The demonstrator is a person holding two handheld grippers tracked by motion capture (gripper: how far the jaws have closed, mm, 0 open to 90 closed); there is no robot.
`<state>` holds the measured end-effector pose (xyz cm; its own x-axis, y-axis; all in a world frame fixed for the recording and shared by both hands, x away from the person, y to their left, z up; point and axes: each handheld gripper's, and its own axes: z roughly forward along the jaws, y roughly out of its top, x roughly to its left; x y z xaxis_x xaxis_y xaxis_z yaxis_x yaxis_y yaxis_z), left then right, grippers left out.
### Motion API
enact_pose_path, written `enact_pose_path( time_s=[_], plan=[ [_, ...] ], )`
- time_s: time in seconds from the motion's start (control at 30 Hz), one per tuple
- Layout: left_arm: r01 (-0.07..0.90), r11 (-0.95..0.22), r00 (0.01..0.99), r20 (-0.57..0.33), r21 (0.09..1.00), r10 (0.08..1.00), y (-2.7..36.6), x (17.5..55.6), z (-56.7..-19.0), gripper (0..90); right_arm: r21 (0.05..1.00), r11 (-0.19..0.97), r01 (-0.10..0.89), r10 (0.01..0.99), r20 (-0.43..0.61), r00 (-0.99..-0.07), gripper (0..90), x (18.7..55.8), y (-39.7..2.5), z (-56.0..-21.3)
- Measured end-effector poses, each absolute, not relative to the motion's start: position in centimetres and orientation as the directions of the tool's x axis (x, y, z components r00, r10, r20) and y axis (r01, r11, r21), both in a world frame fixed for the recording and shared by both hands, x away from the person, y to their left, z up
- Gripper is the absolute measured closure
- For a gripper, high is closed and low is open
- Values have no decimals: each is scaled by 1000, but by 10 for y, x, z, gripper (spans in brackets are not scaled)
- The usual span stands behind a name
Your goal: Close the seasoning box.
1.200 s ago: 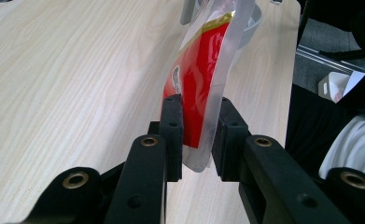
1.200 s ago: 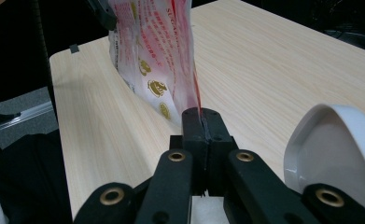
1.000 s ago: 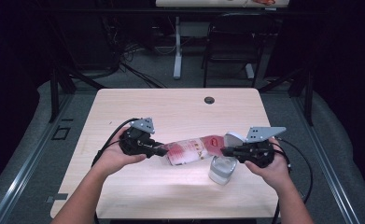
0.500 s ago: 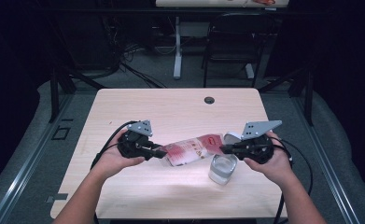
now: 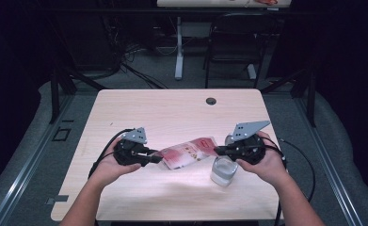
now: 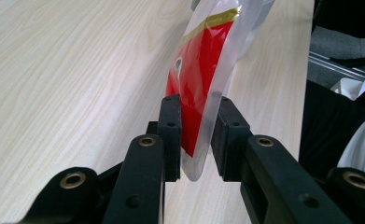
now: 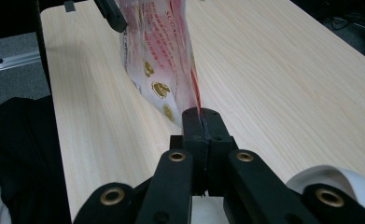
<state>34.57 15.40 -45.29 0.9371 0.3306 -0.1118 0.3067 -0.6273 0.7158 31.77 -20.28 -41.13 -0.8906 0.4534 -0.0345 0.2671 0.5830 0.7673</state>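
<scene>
High view: a person at a light wooden table (image 5: 172,113) holds a gripper in each hand. A red and white printed pouch (image 5: 187,153) is stretched between the two tools, above the tabletop near its front half. The left gripper (image 5: 154,156) meets the pouch's left end; the right gripper (image 5: 216,150) meets its right end. A small clear jar with a white lid (image 5: 223,170) stands on the table just below the right gripper, near the pouch's right end. No writing on the pouch can be read from this height.

Left gripper view: the left gripper (image 6: 196,135) has its jaws standing narrowly apart, with the pouch's (image 6: 201,70) clear sealed edge passing between them. One jaw lies against the film; a slim gap shows at the other, so a firm clamp cannot be confirmed. The pouch shows a red panel with a gold band near the top; no legible text.

Right gripper view: the right gripper (image 7: 202,123) has its jaws pressed together on the pouch's (image 7: 164,60) edge, holding it. Red lettering runs along the pouch but is too blurred to read; small gold round emblems show lower down. The jar's white lid (image 7: 329,179) sits at bottom right on the table.
</scene>
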Motion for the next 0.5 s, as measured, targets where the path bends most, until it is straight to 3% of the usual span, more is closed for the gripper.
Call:
enact_pose_path(
  time_s=[0.5],
  plan=[
    [334, -606, 928, -139, 722, 346, 161, 347, -471, 752, 765, 585, 270, 450, -30, -893, 900, 321, -194, -416]
  ],
)
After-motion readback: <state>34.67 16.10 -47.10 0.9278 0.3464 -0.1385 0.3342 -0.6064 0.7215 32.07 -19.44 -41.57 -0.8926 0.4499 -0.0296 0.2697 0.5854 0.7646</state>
